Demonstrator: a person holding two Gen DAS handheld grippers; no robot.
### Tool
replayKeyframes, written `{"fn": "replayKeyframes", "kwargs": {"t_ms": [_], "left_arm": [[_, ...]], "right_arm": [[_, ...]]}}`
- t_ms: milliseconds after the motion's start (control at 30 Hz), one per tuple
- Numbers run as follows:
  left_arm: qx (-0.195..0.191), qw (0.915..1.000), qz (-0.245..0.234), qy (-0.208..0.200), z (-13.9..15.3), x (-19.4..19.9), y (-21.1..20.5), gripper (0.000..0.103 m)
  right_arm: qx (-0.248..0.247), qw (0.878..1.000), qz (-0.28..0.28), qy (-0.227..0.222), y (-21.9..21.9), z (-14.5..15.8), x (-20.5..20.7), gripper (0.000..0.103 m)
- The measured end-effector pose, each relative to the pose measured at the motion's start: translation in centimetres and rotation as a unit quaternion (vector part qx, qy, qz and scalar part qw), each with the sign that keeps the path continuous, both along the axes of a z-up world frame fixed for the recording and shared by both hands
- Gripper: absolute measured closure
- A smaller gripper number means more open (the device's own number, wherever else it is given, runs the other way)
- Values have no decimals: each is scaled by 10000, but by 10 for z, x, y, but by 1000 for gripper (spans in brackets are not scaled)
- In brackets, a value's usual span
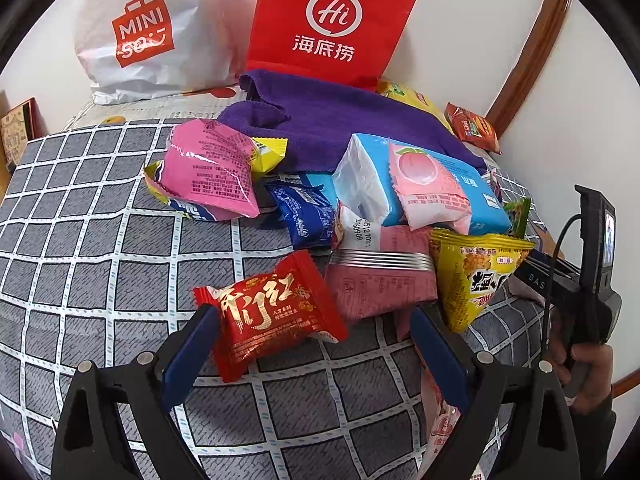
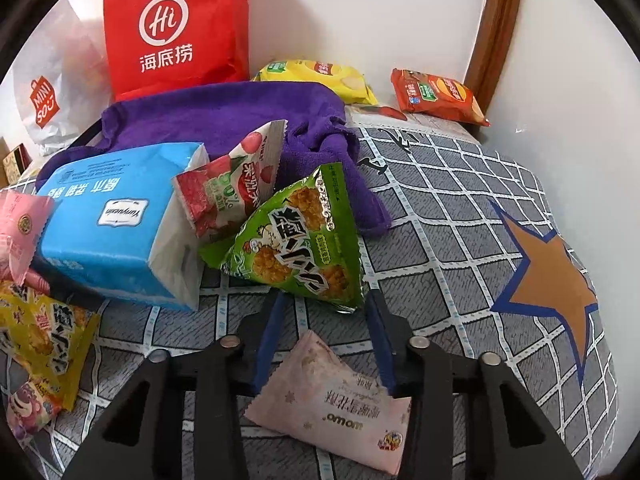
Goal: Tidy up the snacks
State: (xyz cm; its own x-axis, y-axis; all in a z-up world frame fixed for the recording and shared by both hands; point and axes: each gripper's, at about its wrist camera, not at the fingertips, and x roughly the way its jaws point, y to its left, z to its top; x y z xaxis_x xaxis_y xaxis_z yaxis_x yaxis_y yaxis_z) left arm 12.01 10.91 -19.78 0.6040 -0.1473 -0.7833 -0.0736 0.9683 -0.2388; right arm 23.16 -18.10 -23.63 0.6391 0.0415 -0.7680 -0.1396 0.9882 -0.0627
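While spread wide, left gripper with blue-padded fingers straddling a red foil snack packet with gold lettering at six o'clock on the grey checked bedcover; pads either side of it, contact hard to judge, jaws not closed. Behind, toward twelve o'clock, a heap: pink glossy packet, small dark blue wrapper, light blue plastic tissue pack under a pale peach-printed sachet, yellow triangular crisp bag at three o'clock. Crumpled purple towel beyond, then a white MINISO plastic bag at eleven and a red paper Haidilao bag at twelve.

Right gripper narrowed, pinching the lower edge of a green triangular rice-cracker bag, bag tilted upward. Pale pink flat sachet lying beneath the fingers at six o'clock. Yellow crisp packet and orange-red crisp packet near the wall at one o'clock.
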Motion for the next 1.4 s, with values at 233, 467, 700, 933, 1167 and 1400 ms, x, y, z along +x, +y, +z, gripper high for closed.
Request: {"fn": "replayKeyframes", "kwargs": {"t_ms": [233,467,700,933,1167,1400], "left_arm": [[17,10000,24,-40,5,-7,2,8],[3,9999,70,-126,11,-13,7,8],[82,9999,73,-132,9,-11,13,8],[354,9992,99,-169,10,-13,28,8],[537,9978,327,-213,13,-14,49,8],[298,9986,425,-140,1,-17,65,8]], "right_arm": [[87,10000,27,12,-2,5,-6,73],[144,9997,119,-125,4,11,-1,47],[28,9999,118,-90,17,5,11,47],[-242,9993,161,-215,27,6,7,52],[-128,9994,217,-232,33,13,1,60],[24,9995,271,-187,31,19,-2,67]]}}
